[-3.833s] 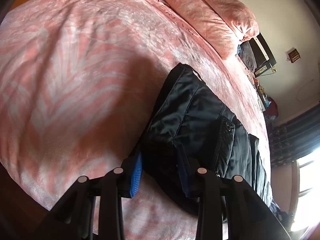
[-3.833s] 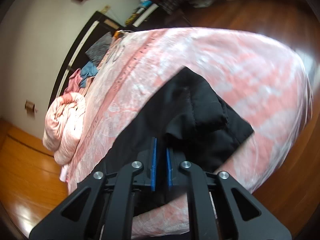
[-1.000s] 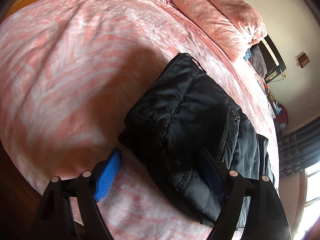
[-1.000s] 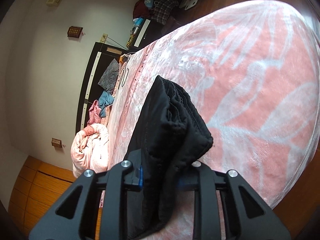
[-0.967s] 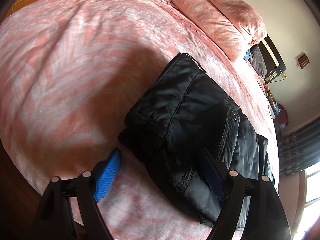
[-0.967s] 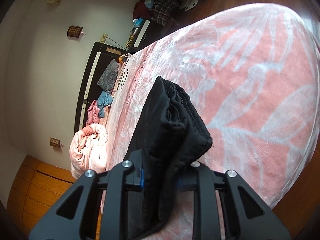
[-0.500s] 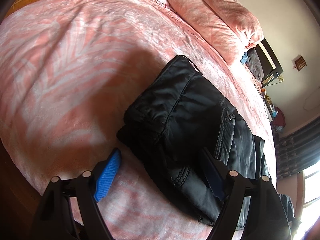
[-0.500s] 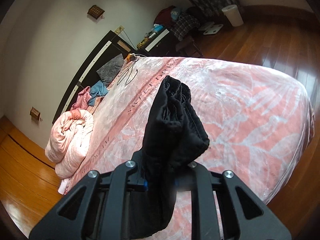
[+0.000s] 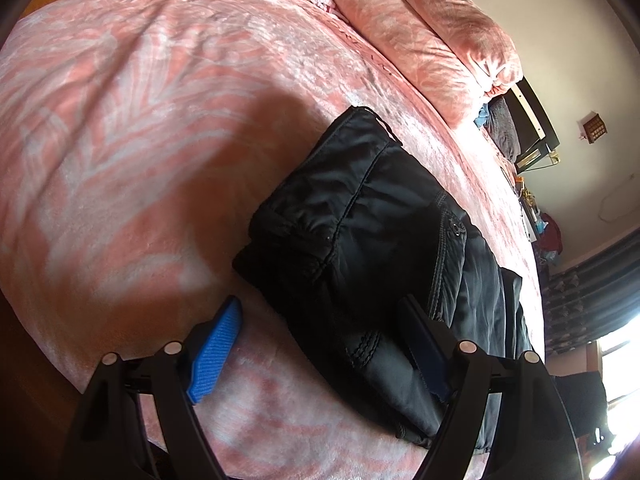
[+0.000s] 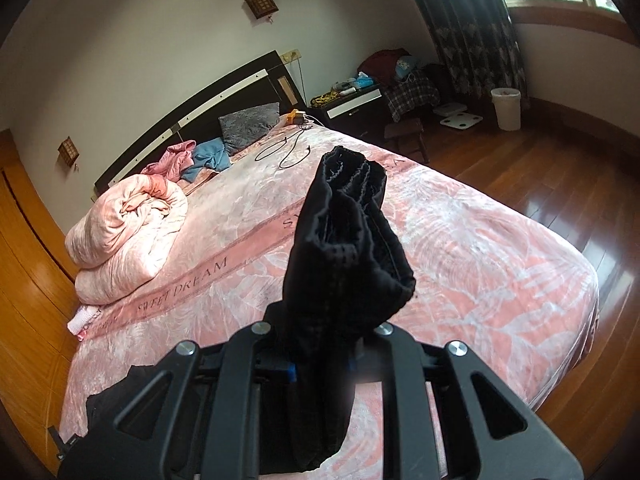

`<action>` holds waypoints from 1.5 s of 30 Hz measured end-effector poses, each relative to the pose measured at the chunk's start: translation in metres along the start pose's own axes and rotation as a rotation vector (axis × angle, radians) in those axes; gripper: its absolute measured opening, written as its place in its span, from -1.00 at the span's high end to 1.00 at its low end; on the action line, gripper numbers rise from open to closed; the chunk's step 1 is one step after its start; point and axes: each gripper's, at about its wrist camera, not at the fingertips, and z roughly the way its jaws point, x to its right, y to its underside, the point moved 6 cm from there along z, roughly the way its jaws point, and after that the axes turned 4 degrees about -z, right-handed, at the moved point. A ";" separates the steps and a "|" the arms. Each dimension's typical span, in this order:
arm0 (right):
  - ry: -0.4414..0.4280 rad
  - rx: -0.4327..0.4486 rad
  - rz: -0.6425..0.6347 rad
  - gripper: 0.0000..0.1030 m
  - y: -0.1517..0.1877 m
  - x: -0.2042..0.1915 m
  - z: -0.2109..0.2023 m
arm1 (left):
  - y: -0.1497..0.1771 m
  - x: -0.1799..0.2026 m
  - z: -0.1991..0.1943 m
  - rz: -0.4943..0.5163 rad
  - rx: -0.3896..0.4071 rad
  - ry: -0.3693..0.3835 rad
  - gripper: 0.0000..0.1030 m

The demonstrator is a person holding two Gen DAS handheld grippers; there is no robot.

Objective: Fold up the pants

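The black pants (image 9: 384, 248) lie on the pink bed (image 9: 120, 120) with the waist end folded into a thick stack. My left gripper (image 9: 320, 344) is open just above the near edge of that stack, one blue pad (image 9: 216, 344) over the blanket, the other finger over the fabric. My right gripper (image 10: 320, 364) is shut on the bunched leg end of the pants (image 10: 344, 248) and holds it upright above the bed (image 10: 500, 280). The right pads are hidden by the cloth.
A rolled pink quilt (image 10: 124, 232) lies at the head of the bed, also in the left wrist view (image 9: 424, 36). Pillows, loose clothes (image 10: 208, 156) and a cable (image 10: 292, 148) lie near the headboard. A nightstand (image 10: 352, 104) and wooden floor (image 10: 560, 168) are beyond the bed.
My right gripper has lifted and tilted up with the leg end, so the room and headboard now show. My left gripper has stayed open by the waist stack and barely moved.
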 end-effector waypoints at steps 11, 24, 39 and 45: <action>0.038 0.040 -0.091 0.70 0.003 -0.035 -0.012 | 0.001 0.001 0.001 0.017 -0.008 -0.003 -0.57; 0.077 0.112 -0.304 0.70 0.005 -0.079 -0.014 | 0.001 0.003 0.002 0.010 0.000 -0.010 -0.58; 0.053 0.126 -0.366 0.70 0.002 -0.107 -0.014 | 0.001 0.003 0.003 0.026 -0.007 -0.033 -0.58; 0.056 0.118 -0.393 0.70 0.001 -0.116 -0.013 | 0.000 0.002 0.004 0.021 -0.008 -0.022 -0.58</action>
